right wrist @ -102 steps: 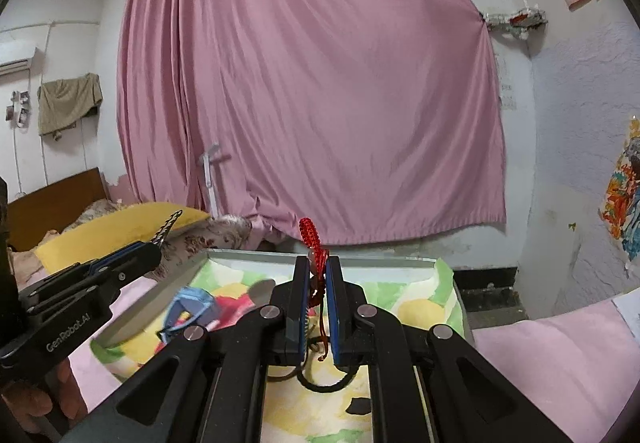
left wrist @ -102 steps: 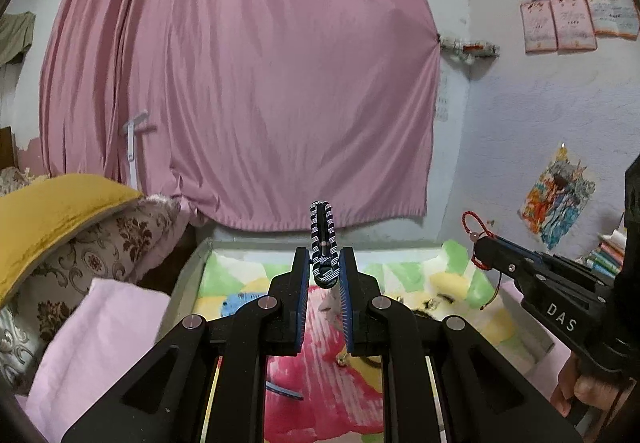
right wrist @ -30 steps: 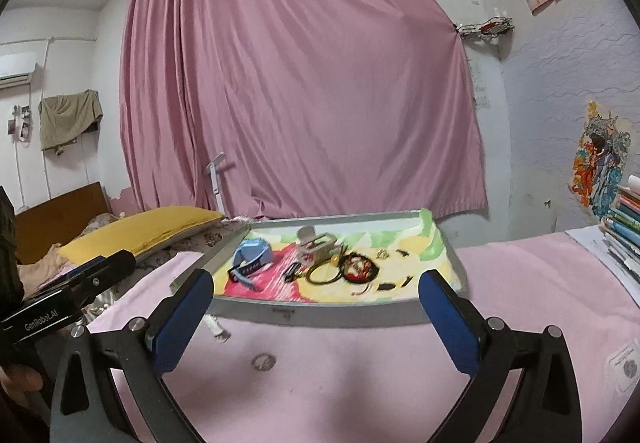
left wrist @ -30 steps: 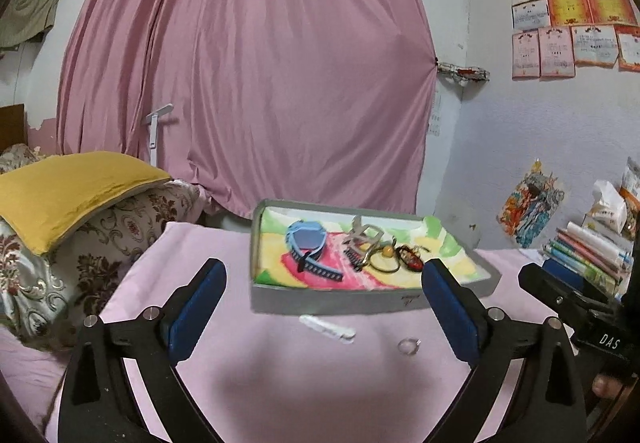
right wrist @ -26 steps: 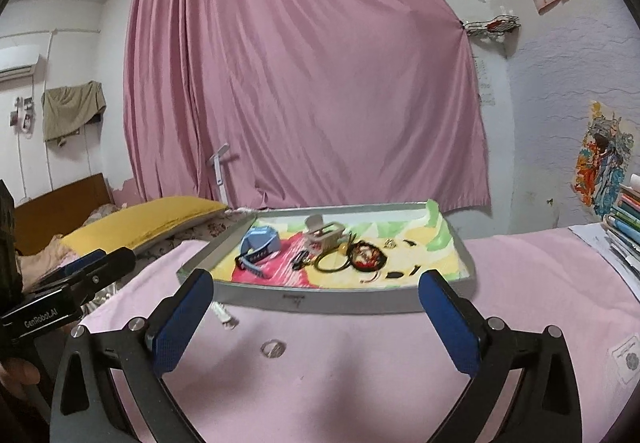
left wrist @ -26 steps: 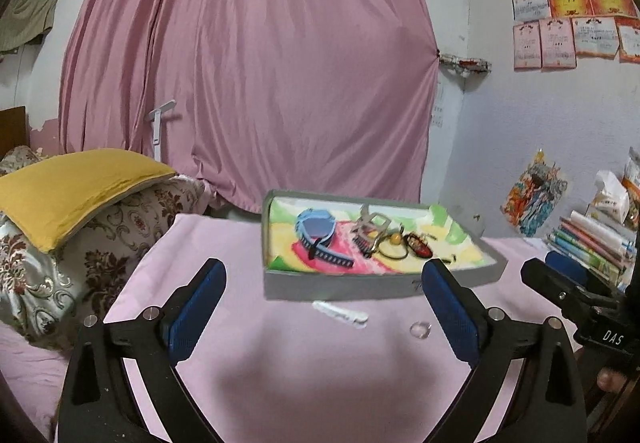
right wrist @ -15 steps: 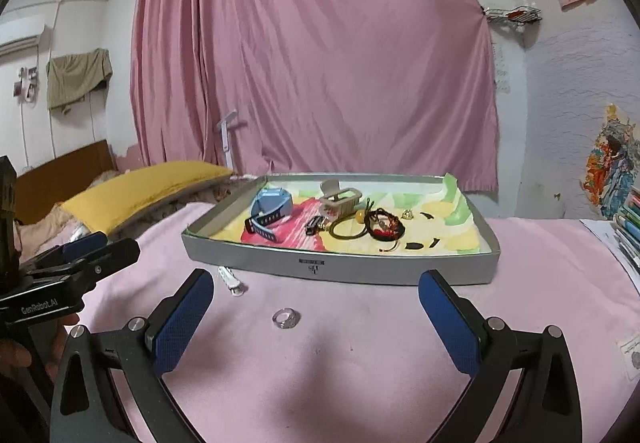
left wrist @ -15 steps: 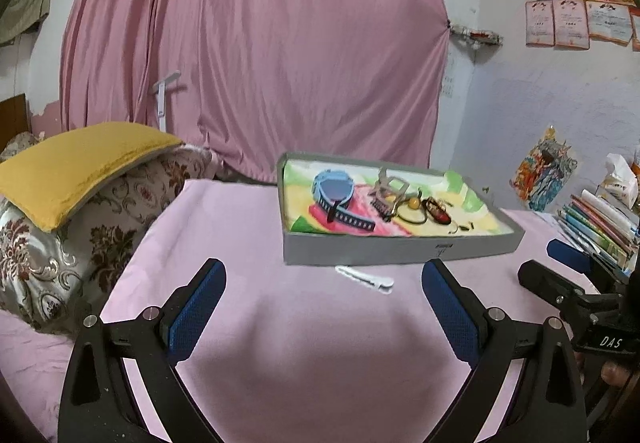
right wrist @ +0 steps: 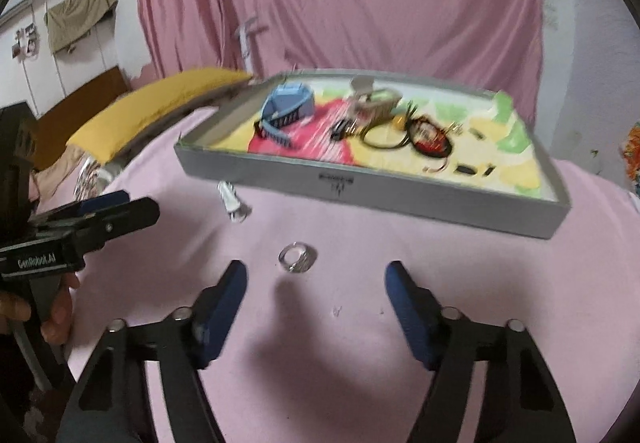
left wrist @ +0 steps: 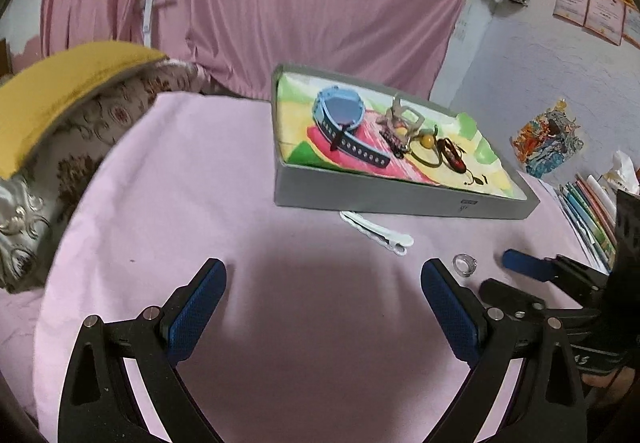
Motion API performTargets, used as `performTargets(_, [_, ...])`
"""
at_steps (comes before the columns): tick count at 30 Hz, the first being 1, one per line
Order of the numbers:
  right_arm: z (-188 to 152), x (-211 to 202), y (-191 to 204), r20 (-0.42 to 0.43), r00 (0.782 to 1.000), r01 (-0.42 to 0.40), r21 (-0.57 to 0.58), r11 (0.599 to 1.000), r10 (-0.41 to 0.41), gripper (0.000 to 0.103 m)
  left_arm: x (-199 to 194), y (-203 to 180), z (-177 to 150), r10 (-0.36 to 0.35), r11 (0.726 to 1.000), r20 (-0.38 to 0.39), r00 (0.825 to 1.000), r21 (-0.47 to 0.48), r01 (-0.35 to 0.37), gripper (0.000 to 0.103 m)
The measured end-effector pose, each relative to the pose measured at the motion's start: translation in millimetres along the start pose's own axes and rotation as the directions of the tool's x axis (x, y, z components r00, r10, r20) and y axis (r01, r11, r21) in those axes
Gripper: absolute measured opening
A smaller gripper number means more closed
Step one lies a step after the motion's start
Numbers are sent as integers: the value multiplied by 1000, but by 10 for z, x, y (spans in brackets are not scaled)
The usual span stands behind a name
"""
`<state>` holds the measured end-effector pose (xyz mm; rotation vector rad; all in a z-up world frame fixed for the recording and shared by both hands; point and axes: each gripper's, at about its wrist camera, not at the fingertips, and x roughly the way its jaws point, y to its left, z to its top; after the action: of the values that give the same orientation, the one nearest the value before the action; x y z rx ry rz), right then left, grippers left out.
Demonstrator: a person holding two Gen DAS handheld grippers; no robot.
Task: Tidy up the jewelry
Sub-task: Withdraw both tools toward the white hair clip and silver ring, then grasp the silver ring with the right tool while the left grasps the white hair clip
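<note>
A: Where do the loose pieces lie?
B: The ring (right wrist: 298, 257) and white hair clip (left wrist: 378, 234) lie on the pink sheet (left wrist: 200, 179), in front of the grey tray (right wrist: 360, 185).

A: The jaws?
B: Left gripper (left wrist: 323, 283) spread wide, empty. Right gripper (right wrist: 316, 275) closing, nothing between its pads; the ring lies just beyond.

We've got both grippers tilted downward, the left gripper (left wrist: 323, 285) with its jaws spread wide and nothing in them, the right gripper (right wrist: 316, 281) with its jaws closing on nothing, and a hand (right wrist: 56, 317) wrapped round the left one's handle.
</note>
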<state>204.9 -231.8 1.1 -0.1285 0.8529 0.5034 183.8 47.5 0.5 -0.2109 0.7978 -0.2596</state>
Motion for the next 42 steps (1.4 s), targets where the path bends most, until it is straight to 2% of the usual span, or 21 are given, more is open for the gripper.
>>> performTargets(1, [11, 24, 6, -12, 1000, -1, -6, 1000, 1, 57, 20, -1, 11, -9, 1000, -8, 1000, -5, 9, 94])
performTargets(6, [75, 119, 59, -69, 997, -24, -47, 999, 20, 47, 97, -69, 78, -8, 1000, -25, 1000, 7, 8, 92])
performTargets(10, [137, 191, 104, -83, 996, 7, -120, 993, -17, 35, 190, -128, 119, -23, 1000, -61, 998, 12, 24, 87])
performTargets(15, [183, 221, 51, -79, 997, -7, -140, 990, -4, 20, 262, -188, 178, -24, 1000, -79, 997, 17, 26, 82])
performTargets(23, [193, 167, -140, -74, 997, -34, -109, 993, 26, 20, 452, -408, 234, 31, 996, -101, 994, 84, -23, 72])
performTargets(30, [193, 132, -238, -73, 996, -54, -91, 994, 47, 20, 590, -536, 247, 97, 989, -104, 990, 118, -85, 69])
performTargets(34, [198, 117, -264, -72, 996, -60, -82, 995, 54, 20, 630, -558, 261, 121, 986, -102, 987, 125, -108, 57])
performTargets(42, [168, 73, -331, -71, 995, -70, -62, 996, 65, 20, 610, -537, 257, 133, 984, -95, 987, 131, -120, 45])
